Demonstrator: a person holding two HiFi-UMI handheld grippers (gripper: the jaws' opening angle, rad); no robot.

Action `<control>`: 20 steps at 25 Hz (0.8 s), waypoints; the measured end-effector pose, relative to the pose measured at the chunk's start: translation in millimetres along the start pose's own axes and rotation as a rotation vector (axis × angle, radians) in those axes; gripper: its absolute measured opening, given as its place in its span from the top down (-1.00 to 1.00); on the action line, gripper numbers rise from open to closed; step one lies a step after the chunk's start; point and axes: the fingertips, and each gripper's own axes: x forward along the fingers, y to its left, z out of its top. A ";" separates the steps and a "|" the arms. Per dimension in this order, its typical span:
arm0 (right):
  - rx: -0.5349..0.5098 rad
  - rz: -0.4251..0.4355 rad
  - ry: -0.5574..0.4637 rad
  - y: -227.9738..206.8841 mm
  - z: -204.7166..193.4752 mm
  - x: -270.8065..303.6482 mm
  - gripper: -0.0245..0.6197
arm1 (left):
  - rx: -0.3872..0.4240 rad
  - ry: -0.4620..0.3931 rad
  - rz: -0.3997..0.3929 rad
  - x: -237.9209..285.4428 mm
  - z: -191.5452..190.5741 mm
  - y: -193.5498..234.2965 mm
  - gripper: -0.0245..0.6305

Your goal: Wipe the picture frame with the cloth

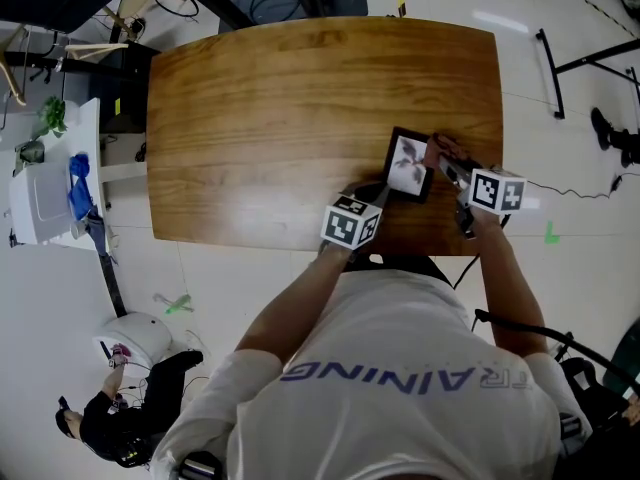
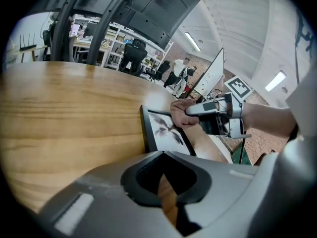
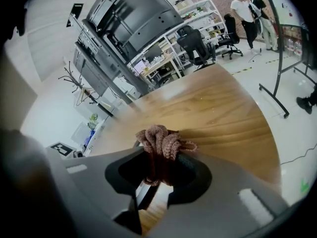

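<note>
Holding a bunched brown knitted cloth (image 3: 162, 144) at the far right corner of the black picture frame (image 1: 409, 165), though whether the two are touching cannot be told. Displaying a grey leaf-like print on white inside the frame, lying flat on the wooden desk (image 1: 280, 108) toward its near right corner. Clamping the cloth between the fingers of the right gripper (image 3: 159, 160), closed on the wad and leaving its looped folds bulging out on top. Wrapping a bare hand (image 2: 181, 118) around the front of that gripper, just above the frame's right edge. Resting the left gripper (image 1: 374, 194) just beside the frame's near left corner. Drawing its fingers close together, leaving only a narrow slit showing desk wood, gripping nothing. Standing at the desk's near edge in a white T-shirt (image 1: 400, 368). Farther out: crouching on the pale floor at the near left, a person in black (image 1: 120, 423). Standing off the desk's left side, a white cabinet (image 1: 45, 183). Standing well beyond the desk's far end in the right gripper view, two people (image 3: 247, 9) near black office chairs (image 3: 198, 46).
</note>
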 end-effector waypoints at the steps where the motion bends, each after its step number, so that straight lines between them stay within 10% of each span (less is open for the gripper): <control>1: 0.007 -0.004 -0.003 -2.1 -1.6 -2.7 0.57 | 0.001 0.000 -0.001 0.1 -0.2 0.0 0.91; 12: -0.073 -0.008 -0.009 0.7 14.2 16.6 0.57 | 0.043 0.036 -0.016 1.3 -1.7 -5.8 0.91; 20: -0.126 0.162 0.035 89.9 -10.1 38.1 0.57 | 0.028 0.022 -0.025 0.0 -2.3 -5.8 0.91</control>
